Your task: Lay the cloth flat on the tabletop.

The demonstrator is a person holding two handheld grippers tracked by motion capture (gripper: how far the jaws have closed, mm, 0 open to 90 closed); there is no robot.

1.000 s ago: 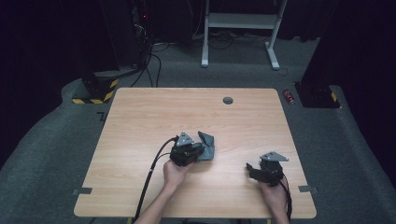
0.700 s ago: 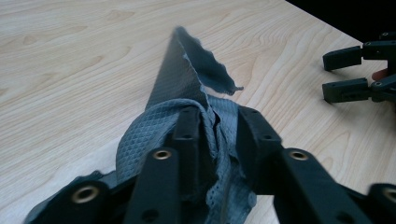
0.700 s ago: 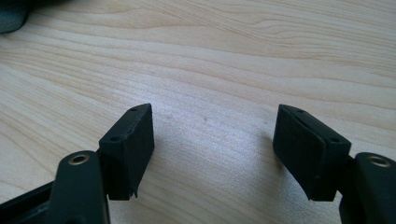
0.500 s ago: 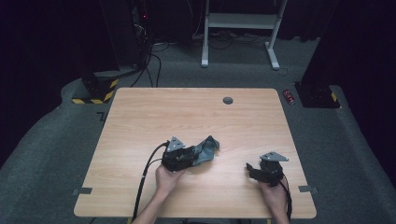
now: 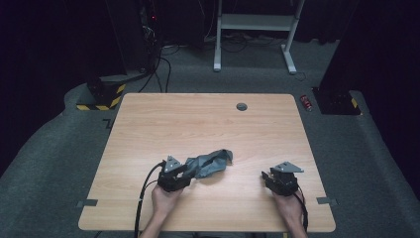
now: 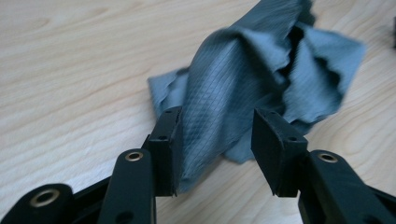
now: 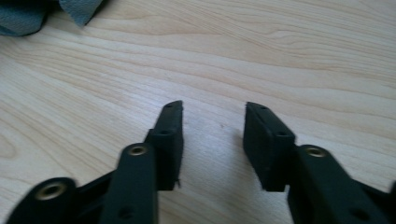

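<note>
1. High view: grey cloth [image 5: 210,162] lying crumpled on the wooden table [image 5: 198,119], a little toward the person's left of the near middle. Left gripper [image 5: 182,172] set at the cloth's near-left end, touching it; right gripper [image 5: 268,177] well apart from the cloth, low over bare wood near the table's right edge. Compared with a second ago: cloth then bunched upright at the left gripper's tip, now spread flatter and longer, trailing away to the right; left hand shifted toward the table's left and lower; right hand in the same spot.

2. Left gripper view: jaws standing apart, having just been opening, with a ridge of the cloth [image 6: 243,79] rising between them. Left pad brushed by the fabric, right pad clear of it, so no clamp. Remaining folds heaped beyond the tips, flat on the wood.

3. Right gripper view: jaws partly apart, having just been closing, nothing between them but table grain. A corner of the cloth [image 7: 28,14] peeking in at the upper left, far from the tips.

4. Reading of the change: cloth apparently just let go and laid down. Probably next: a fresh grip on an edge, perhaps with the right gripper joining, to spread or fold.
</note>
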